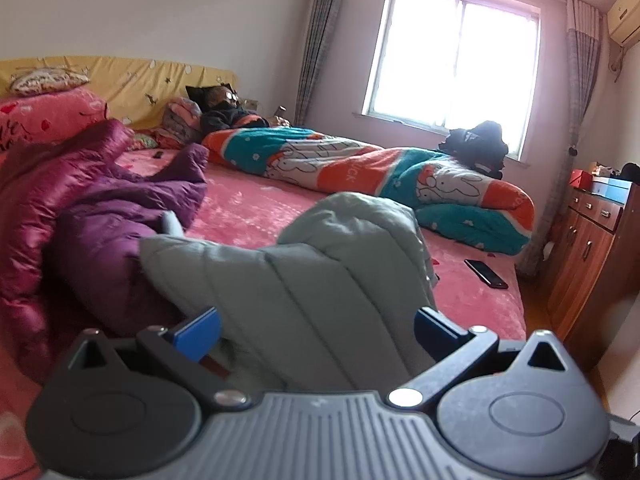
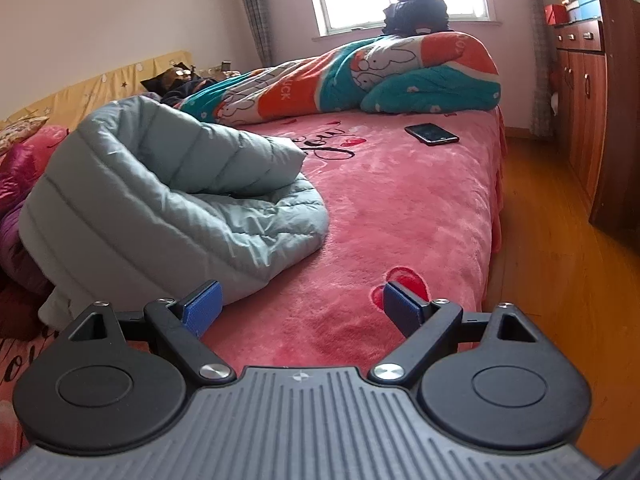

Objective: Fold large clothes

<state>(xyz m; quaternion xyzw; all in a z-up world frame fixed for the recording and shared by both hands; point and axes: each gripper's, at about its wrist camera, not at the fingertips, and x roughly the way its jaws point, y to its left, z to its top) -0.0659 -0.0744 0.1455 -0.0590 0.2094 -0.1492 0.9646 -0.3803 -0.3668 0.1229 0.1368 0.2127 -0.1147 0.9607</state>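
A pale grey-green quilted down jacket (image 1: 320, 280) lies bunched and partly folded over itself on the pink bed (image 1: 256, 204). My left gripper (image 1: 316, 332) is open, its blue pads wide apart with the jacket's fabric lying between them. In the right wrist view the same jacket (image 2: 160, 192) sits to the left. My right gripper (image 2: 302, 308) is open just above the pink bedspread (image 2: 400, 208); its left pad (image 2: 202, 308) is close to the jacket's near hem, and nothing is held.
A purple and magenta down garment (image 1: 92, 208) lies left of the jacket. A person (image 1: 228, 112) lies under a rabbit-print quilt (image 1: 360, 168) at the far side. A black phone (image 2: 431, 133) rests on the bed. A wooden cabinet (image 2: 580, 100) stands right, across a wooden floor (image 2: 552, 260).
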